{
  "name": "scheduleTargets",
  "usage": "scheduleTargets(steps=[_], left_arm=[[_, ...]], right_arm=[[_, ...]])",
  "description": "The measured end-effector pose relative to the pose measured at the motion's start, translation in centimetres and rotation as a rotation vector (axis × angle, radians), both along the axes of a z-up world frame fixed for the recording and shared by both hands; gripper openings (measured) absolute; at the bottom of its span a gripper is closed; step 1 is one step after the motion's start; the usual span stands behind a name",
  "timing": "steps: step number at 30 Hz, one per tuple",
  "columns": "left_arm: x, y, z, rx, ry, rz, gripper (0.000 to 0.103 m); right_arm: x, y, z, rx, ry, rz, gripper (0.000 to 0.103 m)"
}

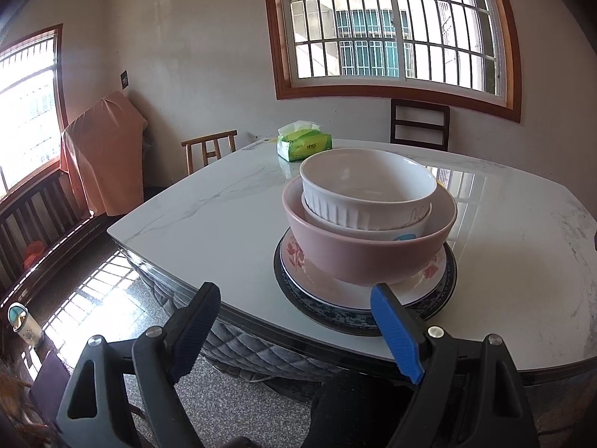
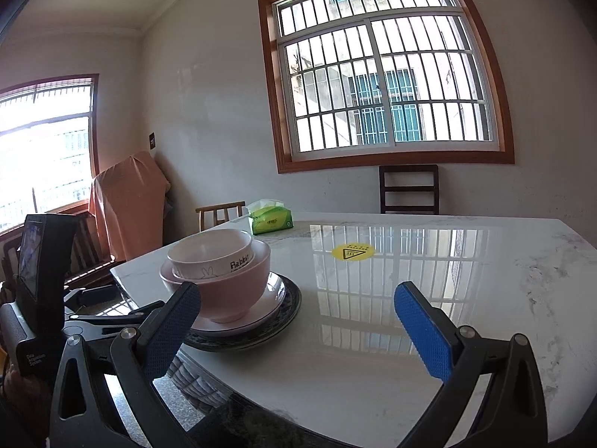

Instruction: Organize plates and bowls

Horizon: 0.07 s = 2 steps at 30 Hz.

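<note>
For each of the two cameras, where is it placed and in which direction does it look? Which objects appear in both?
Left wrist: sits on the left gripper, off the table's near edge, facing the stacked dishes; its open fingers show.
Right wrist: sits on the right gripper, over the table, facing the far window; its open fingers and the left gripper's body show.
Shared: pink bowl, tissue pack, window.

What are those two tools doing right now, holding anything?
Left tool: open, holding nothing, just short of the stacked bowls.
Right tool: open, holding nothing, above the table.
</note>
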State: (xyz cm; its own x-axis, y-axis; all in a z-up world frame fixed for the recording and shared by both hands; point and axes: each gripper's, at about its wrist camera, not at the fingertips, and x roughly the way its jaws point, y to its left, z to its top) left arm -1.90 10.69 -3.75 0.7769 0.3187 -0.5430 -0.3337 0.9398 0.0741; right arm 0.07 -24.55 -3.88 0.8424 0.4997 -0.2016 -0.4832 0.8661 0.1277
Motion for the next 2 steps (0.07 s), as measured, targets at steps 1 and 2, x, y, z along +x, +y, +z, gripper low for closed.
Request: scheduleTargets(steps=[1,2], left_arm=[[0.1,0.2,0.0,-0.015,0.004,-0.001,0.085],[0.1,0.3,0.1,-0.021,0.008,0.002,0.085]], right_arm=[[0.9,-1.0,0.0,0.000,0.020,-0.013,0.103],[2.0,-2.2,-0.1,-0.003,0.049,-0.026,0.103]])
